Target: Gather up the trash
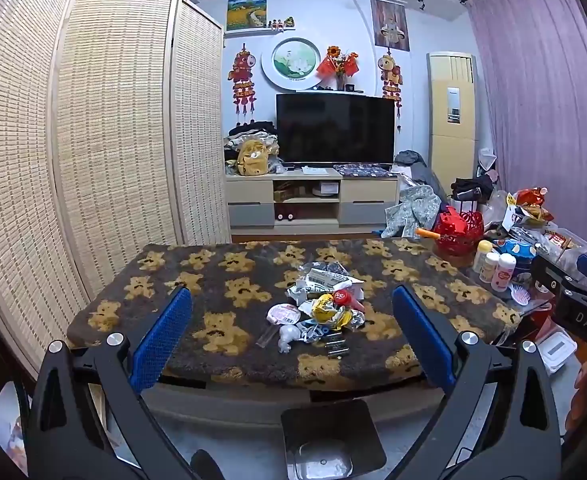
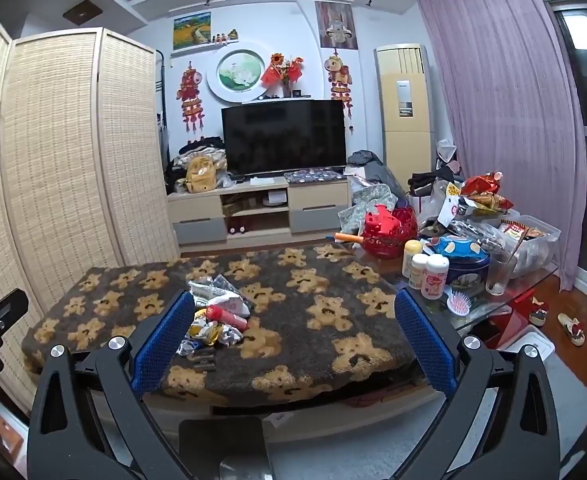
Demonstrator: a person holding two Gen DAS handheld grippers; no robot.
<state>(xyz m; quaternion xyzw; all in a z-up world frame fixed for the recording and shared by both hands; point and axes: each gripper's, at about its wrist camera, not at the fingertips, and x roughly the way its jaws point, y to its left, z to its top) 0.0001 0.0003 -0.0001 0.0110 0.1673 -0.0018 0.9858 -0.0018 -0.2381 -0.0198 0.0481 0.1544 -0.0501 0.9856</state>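
Left claw (image 1: 291, 336) is hovering spread wide and empty; trash (image 1: 319, 308) is lying just ahead between its fingers, mid-worktop (image 1: 141, 280). Right claw (image 2: 291, 336) is gaping too, pile off its left finger. Wrappers are looking light, crinkly, slippery, so pinch crumpled folds. Batteries (image 1: 335, 350) seem denser and may roll. Bin (image 1: 329, 436) is sitting below. Clutter (image 2: 445, 256) is crowding right; left is open.

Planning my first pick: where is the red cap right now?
In the left wrist view the red cap sits atop the trash pile mid-table on the bear blanket, beside the yellow wrapper.
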